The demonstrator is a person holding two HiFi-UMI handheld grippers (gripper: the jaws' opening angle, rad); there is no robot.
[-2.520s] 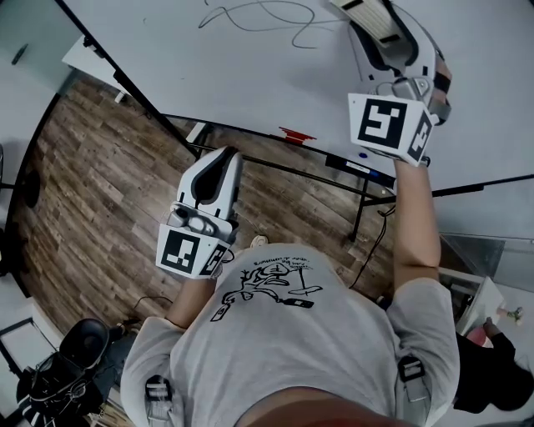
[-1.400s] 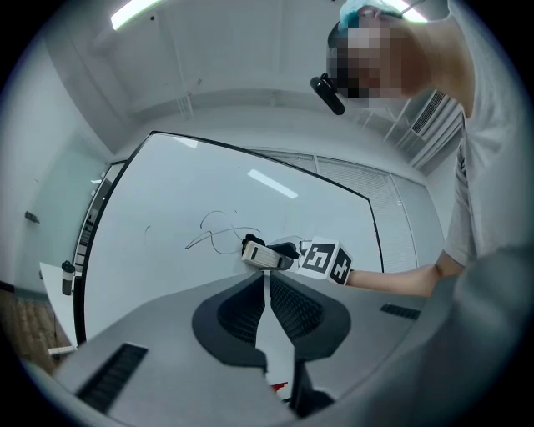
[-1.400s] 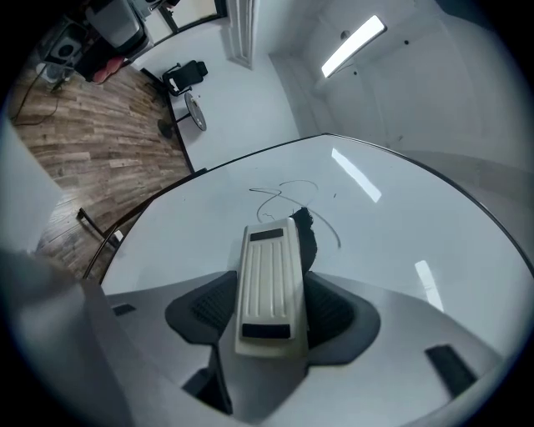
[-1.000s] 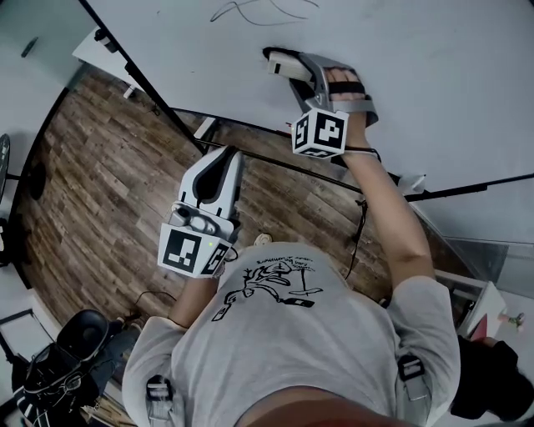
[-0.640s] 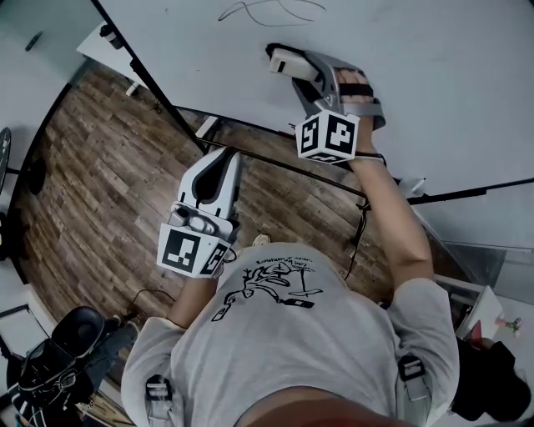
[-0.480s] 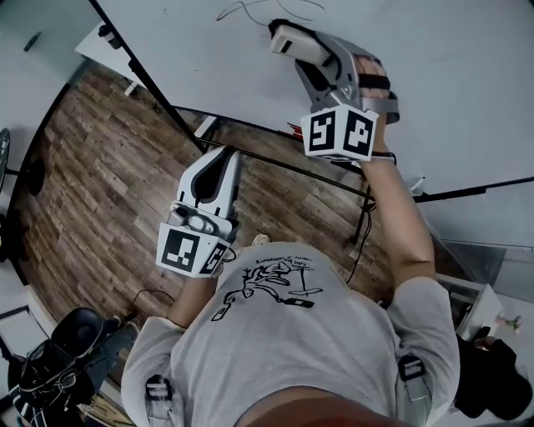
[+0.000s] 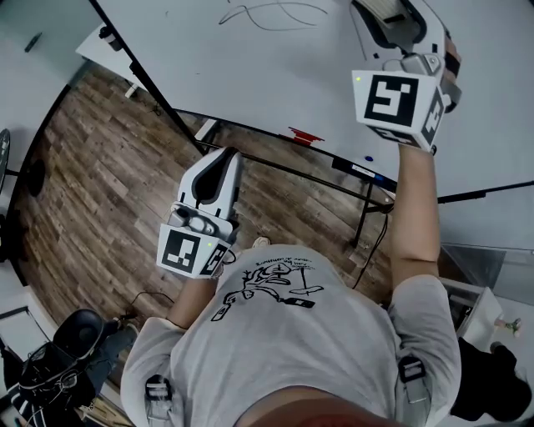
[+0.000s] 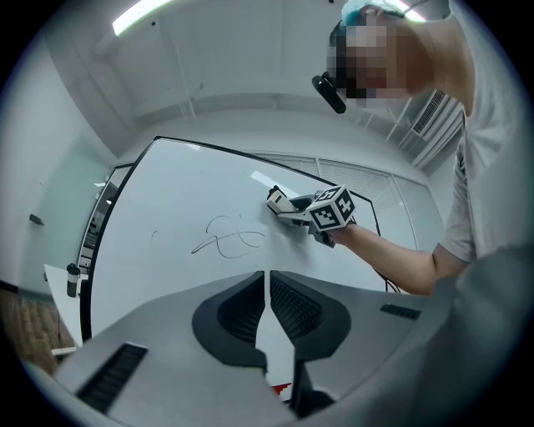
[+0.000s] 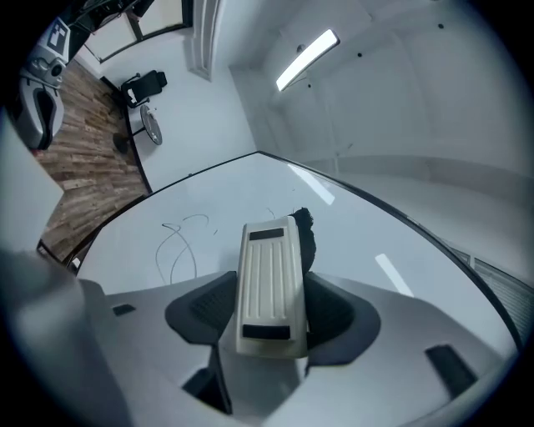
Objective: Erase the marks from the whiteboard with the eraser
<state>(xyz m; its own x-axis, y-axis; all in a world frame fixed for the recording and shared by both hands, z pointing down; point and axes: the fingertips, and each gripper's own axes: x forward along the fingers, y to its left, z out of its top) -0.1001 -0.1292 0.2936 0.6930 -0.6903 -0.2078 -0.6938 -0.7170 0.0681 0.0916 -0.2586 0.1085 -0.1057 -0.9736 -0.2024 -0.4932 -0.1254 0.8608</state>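
Head view looks steeply down on a person in a grey printed shirt standing before a whiteboard, with a gripper in each hand. The right gripper is raised against the whiteboard's upper area, its marker cube facing the camera, and its jaws are clamped on the two long sides of a white ribbed eraser. The eraser points away from the gripper toward the whiteboard, its dark felt showing along one edge. Seen from the left gripper view, the eraser sits at the whiteboard's surface just to the right of the marks; whether the felt presses on the surface cannot be told. The marks are a thin looping scribble of dark line near the middle of the whiteboard, well clear of its black frame. The left gripper is held low, below the whiteboard's bottom edge and apart from it, above the wooden floor. Its jaws are drawn together with only a hairline slit between them and nothing in their grasp. On the ledge along the whiteboard's bottom edge lie a small red thing and, farther right, a dark marker.
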